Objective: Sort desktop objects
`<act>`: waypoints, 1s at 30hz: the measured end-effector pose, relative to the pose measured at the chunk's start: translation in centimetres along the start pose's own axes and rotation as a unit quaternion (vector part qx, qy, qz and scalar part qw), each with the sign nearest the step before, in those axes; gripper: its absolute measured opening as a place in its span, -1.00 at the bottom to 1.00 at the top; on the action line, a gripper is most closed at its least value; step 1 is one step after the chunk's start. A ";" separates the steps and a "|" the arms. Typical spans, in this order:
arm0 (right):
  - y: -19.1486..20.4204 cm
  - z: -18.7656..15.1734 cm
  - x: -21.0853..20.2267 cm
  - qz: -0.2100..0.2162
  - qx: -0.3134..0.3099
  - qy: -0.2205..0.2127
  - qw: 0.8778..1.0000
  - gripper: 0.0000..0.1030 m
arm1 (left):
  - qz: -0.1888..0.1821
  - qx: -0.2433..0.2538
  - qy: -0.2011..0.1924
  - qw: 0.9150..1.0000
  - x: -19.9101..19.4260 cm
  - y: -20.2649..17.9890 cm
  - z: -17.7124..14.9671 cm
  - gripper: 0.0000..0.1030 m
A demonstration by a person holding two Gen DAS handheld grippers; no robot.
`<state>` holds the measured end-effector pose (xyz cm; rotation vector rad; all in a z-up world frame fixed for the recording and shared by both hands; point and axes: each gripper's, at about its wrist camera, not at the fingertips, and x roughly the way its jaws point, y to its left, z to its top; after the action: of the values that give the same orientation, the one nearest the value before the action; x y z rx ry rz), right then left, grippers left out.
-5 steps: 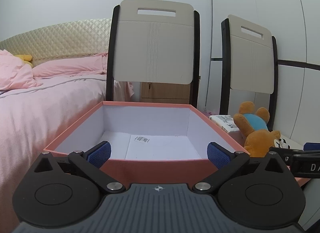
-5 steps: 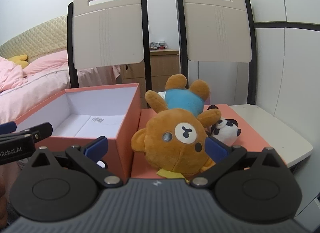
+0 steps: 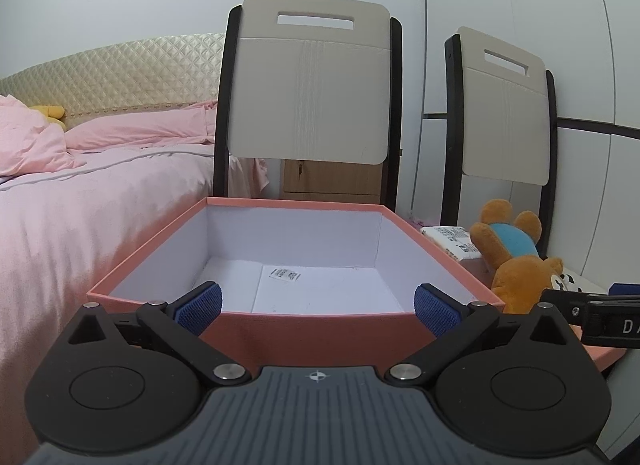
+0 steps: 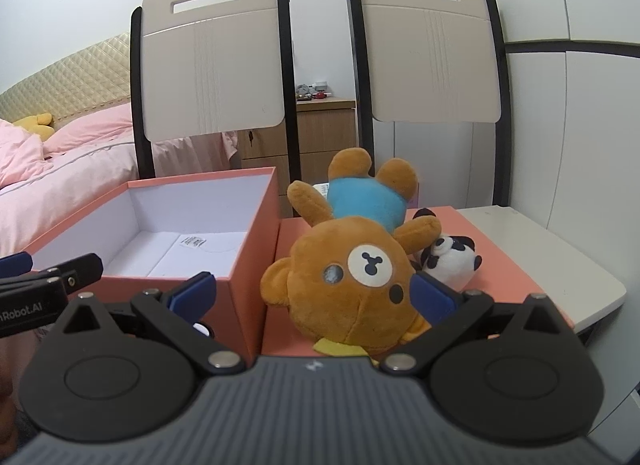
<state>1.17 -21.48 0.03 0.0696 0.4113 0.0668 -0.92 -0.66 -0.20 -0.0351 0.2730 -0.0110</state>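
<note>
Right gripper (image 4: 312,291) spread wide, bear's head sitting between the pads already. Left gripper (image 3: 318,303) also wide open, holding nothing, at the box's near wall. Brown teddy bear (image 4: 352,277) flopped on the pink lid at 12, beside the box (image 4: 256,233) at 10. Probably soft, light, squishy, so best squeezed across the head. Little panda (image 4: 450,261) farther back at 1.

Both wrist views low, close, facing chairs; share pink box (image 3: 312,335).

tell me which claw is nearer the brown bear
Right. The right claw is open with its fingers either side of the brown bear; the left claw sits at the pink box, bear off to its right.
</note>
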 end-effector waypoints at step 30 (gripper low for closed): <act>0.2 -0.6 1.2 -0.002 0.008 -0.006 1.000 1.00 | 0.032 -0.011 0.002 0.999 0.3 2.8 0.3 1.00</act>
<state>2.02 -21.18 -0.94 0.0857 0.3996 0.0597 -0.53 2.16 -0.11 -0.0482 0.2777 0.0557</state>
